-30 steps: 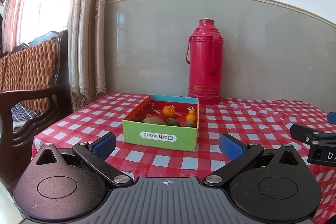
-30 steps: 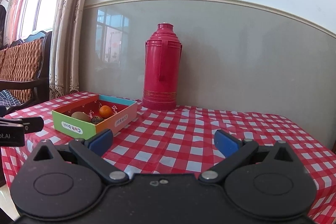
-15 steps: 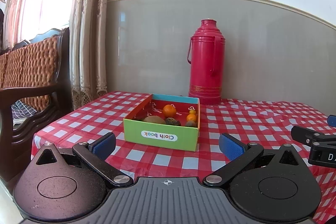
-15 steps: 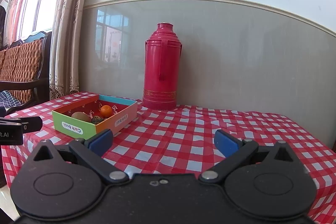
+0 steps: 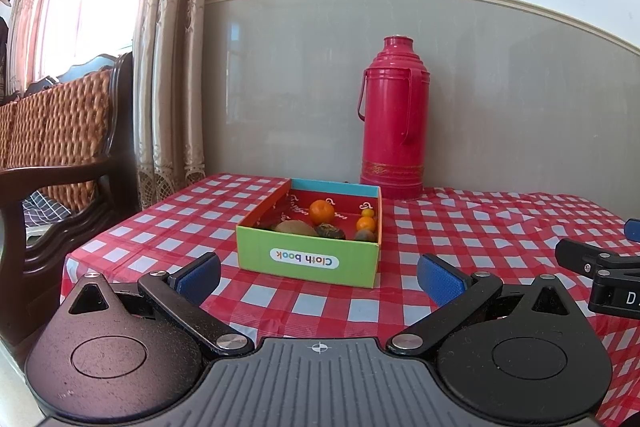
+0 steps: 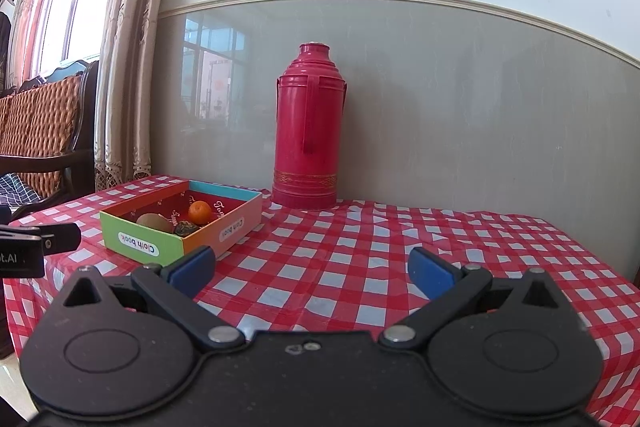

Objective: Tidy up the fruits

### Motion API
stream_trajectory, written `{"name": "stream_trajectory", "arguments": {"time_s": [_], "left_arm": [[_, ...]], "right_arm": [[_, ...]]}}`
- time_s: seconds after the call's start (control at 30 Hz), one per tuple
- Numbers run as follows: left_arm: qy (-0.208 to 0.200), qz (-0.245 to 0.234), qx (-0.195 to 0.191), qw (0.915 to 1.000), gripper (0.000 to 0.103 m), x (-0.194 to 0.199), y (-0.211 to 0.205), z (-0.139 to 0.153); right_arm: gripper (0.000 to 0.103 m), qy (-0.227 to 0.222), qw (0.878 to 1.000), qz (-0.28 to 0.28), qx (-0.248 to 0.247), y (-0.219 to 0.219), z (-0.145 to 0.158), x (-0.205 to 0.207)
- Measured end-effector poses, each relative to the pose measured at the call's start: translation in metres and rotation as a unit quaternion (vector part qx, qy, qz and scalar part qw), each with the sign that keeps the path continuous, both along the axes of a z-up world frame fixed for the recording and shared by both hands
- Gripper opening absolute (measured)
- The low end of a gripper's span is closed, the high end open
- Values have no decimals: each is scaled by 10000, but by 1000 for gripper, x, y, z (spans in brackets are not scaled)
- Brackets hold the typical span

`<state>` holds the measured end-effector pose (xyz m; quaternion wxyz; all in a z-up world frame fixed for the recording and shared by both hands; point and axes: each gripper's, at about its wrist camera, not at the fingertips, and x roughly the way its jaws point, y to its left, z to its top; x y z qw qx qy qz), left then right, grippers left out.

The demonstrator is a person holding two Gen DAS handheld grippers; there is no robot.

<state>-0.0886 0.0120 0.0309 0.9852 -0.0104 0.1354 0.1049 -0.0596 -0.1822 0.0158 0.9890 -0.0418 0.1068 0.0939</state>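
A colourful "Cloth book" box [image 5: 308, 259] [image 6: 140, 241] sits on the red-checked tablecloth [image 5: 480, 227]. Inside it lie an orange [image 5: 321, 211] [image 6: 199, 212], a brown kiwi [image 5: 295, 227] [image 6: 154, 222], a dark fruit [image 5: 329, 231] [image 6: 185, 227] and small orange fruits [image 5: 366, 223] at its right wall. My left gripper [image 5: 318, 277] hovers open just in front of the box, nothing between its blue pads. My right gripper [image 6: 312, 269] is open too, over the cloth to the right of the box. Each gripper's tip shows in the other's view.
A tall red thermos [image 5: 394, 115] [image 6: 307, 131] stands behind the box against the grey wall. A dark wooden chair with a woven back [image 5: 52, 155] sits left of the table, beside a curtain [image 5: 168, 67]. The table's left edge [image 5: 104, 239] is close.
The left view has shifted slightly, the chair and box drifting a little right. The right gripper has barely moved. Both grippers stay open.
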Motion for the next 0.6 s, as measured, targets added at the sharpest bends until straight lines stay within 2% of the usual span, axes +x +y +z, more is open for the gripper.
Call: {"name": "stream_trajectory", "arguments": {"time_s": [0.6], "left_arm": [[0,-2,-7,10000,103,-1,2,0]], "right_arm": [[97,2,10000,28,-11,0,0,-1]]}}
